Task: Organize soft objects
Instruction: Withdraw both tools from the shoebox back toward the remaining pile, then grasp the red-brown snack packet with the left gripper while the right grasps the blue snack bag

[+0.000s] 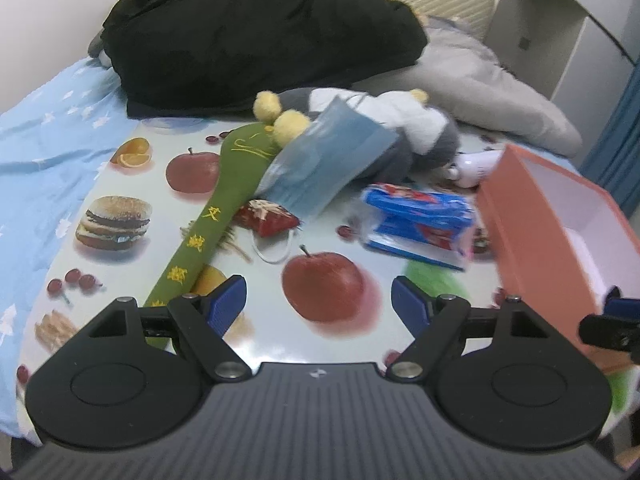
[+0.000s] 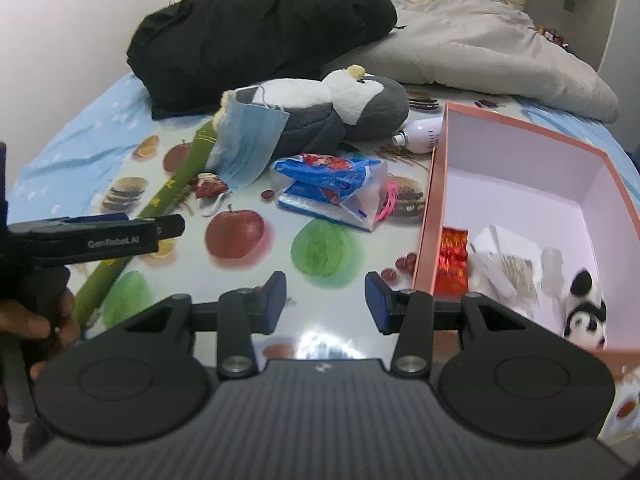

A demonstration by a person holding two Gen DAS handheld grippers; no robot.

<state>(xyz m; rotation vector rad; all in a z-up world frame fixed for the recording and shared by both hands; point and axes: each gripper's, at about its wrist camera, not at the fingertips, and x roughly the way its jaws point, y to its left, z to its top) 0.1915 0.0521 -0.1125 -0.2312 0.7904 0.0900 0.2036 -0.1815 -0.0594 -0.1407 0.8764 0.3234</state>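
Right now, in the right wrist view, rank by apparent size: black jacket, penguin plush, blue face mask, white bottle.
1. black jacket
2. penguin plush
3. blue face mask
4. white bottle
The jacket lies farthest back, so its lead is safe.

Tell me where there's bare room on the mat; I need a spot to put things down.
Free: the near strip of the fruit-print mat, between the long green fabric stick and the pink cardboard box. Crowded: farther back, around the blue face mask, grey-and-white plush penguin and blue plastic packet.
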